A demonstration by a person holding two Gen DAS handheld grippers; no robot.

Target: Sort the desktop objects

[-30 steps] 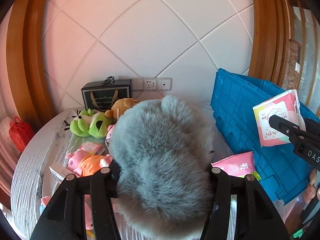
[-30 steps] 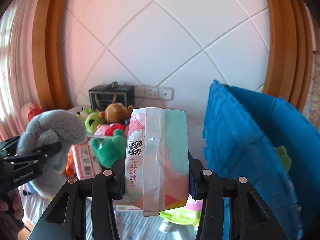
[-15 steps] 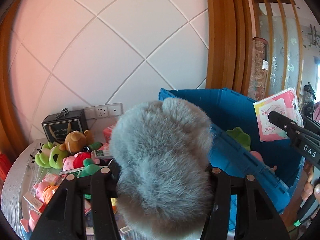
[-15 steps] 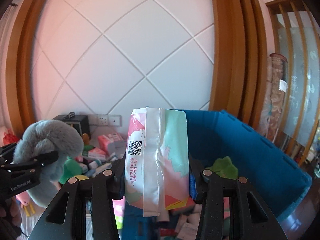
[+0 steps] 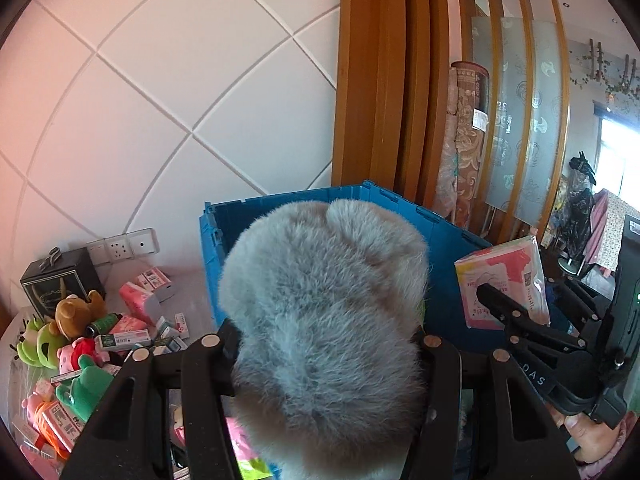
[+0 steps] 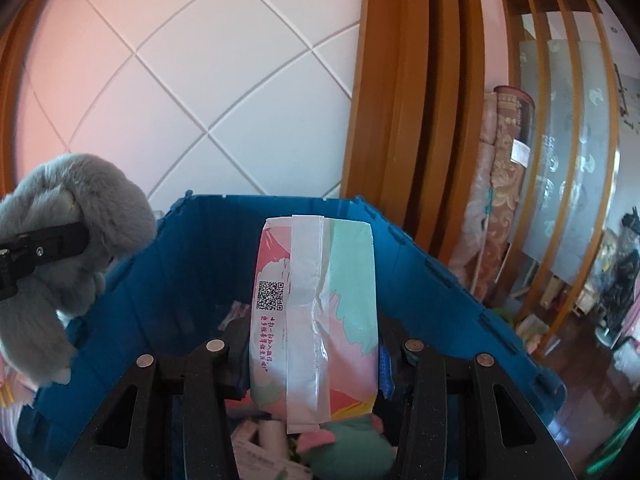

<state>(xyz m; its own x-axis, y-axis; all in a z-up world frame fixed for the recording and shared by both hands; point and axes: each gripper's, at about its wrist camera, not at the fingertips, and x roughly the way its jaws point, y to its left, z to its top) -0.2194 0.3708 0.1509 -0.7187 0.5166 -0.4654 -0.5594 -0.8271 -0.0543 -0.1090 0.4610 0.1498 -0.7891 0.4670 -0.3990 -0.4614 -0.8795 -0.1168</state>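
Note:
My left gripper (image 5: 326, 344) is shut on a fluffy grey plush toy (image 5: 324, 292), which hides most of the view and hangs over the near left corner of the blue crate (image 5: 280, 206). My right gripper (image 6: 316, 350) is shut on a pink and mint tissue pack (image 6: 316, 304), held upright above the open blue crate (image 6: 440, 276). In the left wrist view the same tissue pack (image 5: 504, 276) shows at the right, clamped from the side. The right wrist view catches the grey plush (image 6: 80, 192) at the left, with a left finger (image 6: 52, 242) across it.
A heap of plush toys and small boxes lies on the table left of the crate: a green frog (image 5: 36, 344), a brown bear (image 5: 76, 312), a black box (image 5: 60, 280). Inside the crate lie a green plush (image 6: 348, 448) and packets. A wooden frame (image 5: 380, 80) and rolled carpets (image 5: 464, 140) stand behind.
Both grippers have swung to the right, away from the toy heap, and now hang over the blue crate. Each kept its grip, on the grey plush and on the tissue pack.

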